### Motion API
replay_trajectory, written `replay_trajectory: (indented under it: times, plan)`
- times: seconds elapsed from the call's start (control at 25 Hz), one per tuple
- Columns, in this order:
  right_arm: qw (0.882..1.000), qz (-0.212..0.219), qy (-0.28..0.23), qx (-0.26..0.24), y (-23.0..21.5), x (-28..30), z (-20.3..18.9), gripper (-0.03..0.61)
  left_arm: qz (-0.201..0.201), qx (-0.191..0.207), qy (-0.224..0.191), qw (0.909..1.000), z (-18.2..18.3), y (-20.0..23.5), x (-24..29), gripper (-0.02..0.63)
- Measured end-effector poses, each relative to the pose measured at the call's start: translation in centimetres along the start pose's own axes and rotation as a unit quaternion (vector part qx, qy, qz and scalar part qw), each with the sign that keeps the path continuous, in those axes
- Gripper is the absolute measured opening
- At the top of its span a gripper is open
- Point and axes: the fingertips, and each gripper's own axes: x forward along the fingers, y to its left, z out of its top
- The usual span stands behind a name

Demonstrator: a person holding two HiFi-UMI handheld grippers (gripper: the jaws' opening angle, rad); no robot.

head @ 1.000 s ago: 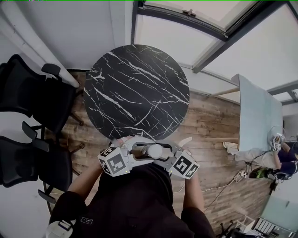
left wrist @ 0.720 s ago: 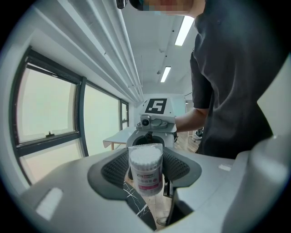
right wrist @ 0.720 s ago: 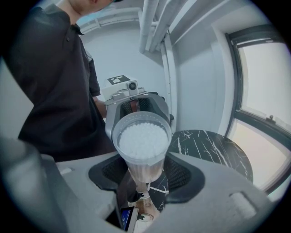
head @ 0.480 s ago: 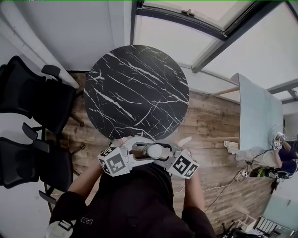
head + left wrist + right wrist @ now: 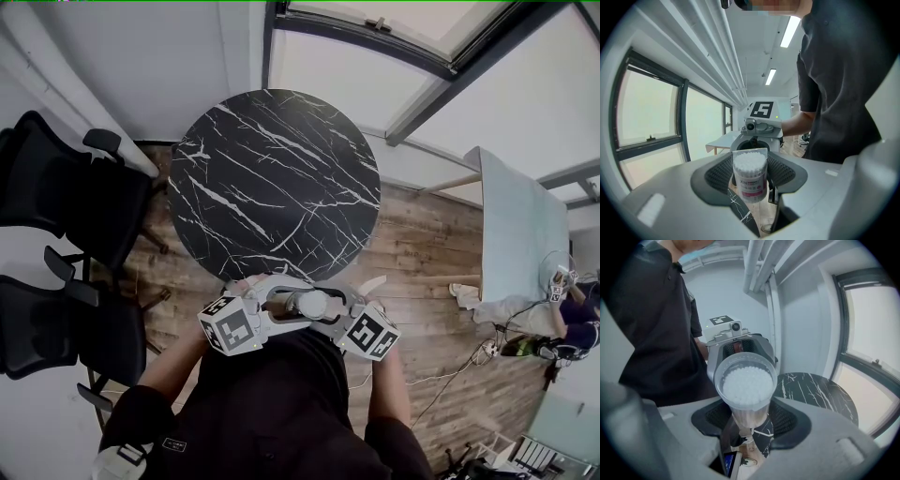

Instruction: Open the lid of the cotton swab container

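I hold both grippers close to my chest, in front of my dark short-sleeved shirt (image 5: 272, 403). They point at each other, and the small clear round plastic tub of white cotton swabs (image 5: 746, 385) sits between them, up in the air and not on anything. My left gripper (image 5: 751, 180) is closed on the tub: its two dark bumpy pads (image 5: 719, 173) press on the tub's sides, with the pink label (image 5: 752, 187) low down and the white swab tips packed above it. My right gripper (image 5: 749, 416) is closed on the tub too, with its jaws tight on the narrow far part. The tub's wide end, with a round rim, faces that gripper's camera and is full of white tips. I cannot tell if the lid is loose or shut tight. From above, the black and white marker cubes stick out to each side, the left cube (image 5: 230, 328) and the right cube (image 5: 373, 336). Just past the grippers is the brown wooden plank floor (image 5: 422, 244). On it stands a big round black table with thin white lines like marble (image 5: 272, 178). To my left are black office chairs (image 5: 75, 206), near the table. Far off to my right is a long pale table (image 5: 520, 234). Beyond that are big windows (image 5: 647, 108) in the wall.
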Motion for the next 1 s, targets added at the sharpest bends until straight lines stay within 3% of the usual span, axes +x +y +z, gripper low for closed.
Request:
replay_trajectory:
  times: [1.0]
  plan:
    - [1.000, -0.014, 0.015, 0.000, 0.15, 0.28, -0.70, 0.247, -0.006, 0.004, -0.003, 1.0000, 0.51, -0.32, 0.19, 0.239]
